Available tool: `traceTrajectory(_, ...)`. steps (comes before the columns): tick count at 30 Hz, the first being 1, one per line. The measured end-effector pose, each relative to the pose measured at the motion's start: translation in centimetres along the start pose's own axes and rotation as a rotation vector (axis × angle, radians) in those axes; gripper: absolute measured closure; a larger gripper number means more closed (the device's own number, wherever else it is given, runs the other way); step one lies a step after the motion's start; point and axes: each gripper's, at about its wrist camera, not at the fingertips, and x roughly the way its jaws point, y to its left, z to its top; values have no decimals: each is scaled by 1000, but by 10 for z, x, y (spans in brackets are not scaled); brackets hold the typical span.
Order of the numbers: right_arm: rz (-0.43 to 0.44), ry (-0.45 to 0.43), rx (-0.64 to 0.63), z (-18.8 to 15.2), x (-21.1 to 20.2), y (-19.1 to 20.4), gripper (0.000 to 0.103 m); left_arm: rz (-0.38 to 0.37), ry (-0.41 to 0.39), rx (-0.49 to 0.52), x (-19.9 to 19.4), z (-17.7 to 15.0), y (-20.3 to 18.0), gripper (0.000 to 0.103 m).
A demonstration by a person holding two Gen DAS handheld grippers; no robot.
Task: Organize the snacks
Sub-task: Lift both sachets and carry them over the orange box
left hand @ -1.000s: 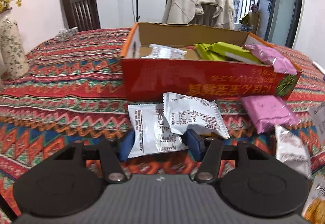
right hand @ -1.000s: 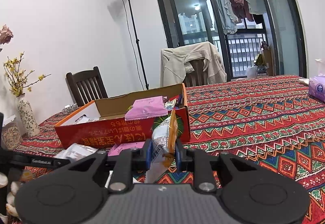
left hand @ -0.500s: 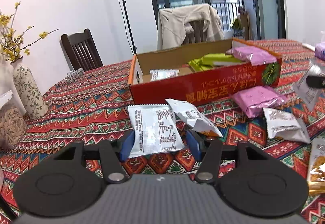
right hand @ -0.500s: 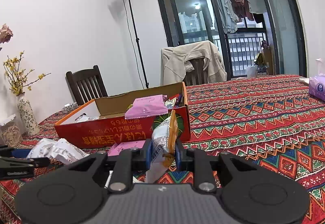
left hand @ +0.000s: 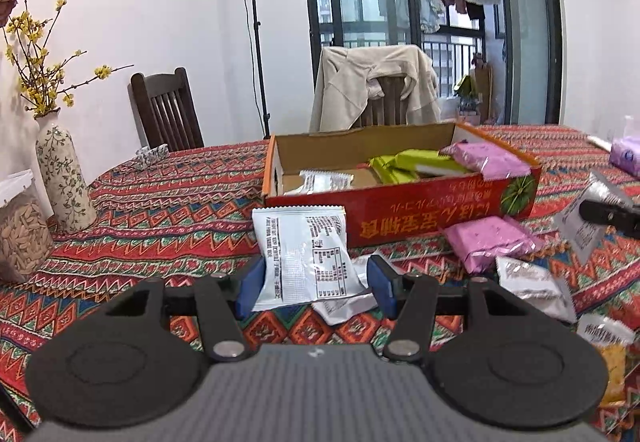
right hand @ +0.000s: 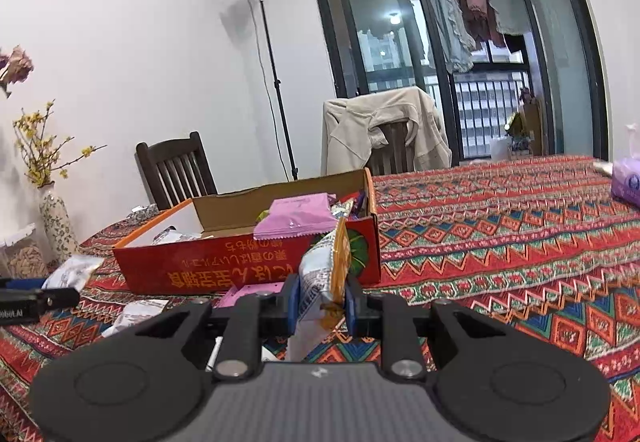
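My left gripper (left hand: 314,284) is shut on a white snack packet (left hand: 306,252) and holds it above the table, in front of the red cardboard box (left hand: 420,213). The box holds green, pink and white packets. My right gripper (right hand: 322,306) is shut on a white and orange snack packet (right hand: 322,282), held upright near the box's right end (right hand: 248,268). Loose packets lie on the cloth: a pink one (left hand: 490,242), and white ones (left hand: 532,282).
A flowered vase (left hand: 62,177) and a jar of snacks (left hand: 22,238) stand at the left. A purple tissue pack (right hand: 626,181) lies far right. Two chairs stand behind the table, one with a beige jacket (left hand: 372,89). A lamp stand (right hand: 276,89) is behind.
My left gripper has lifted the white packet off the table and pulled back from the box; a second white packet stayed on the cloth. The right gripper has barely moved.
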Motion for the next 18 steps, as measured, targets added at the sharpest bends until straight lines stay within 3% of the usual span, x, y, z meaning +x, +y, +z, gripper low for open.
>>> traceTrajectory(11,19,-65,-81,42,-8,21,81,-54,-66,-53,6,30,-5,46)
traceTrajectory(18,43,-74,-109,74,20,34,81,-69,-91,-86,24,58,-9,46)
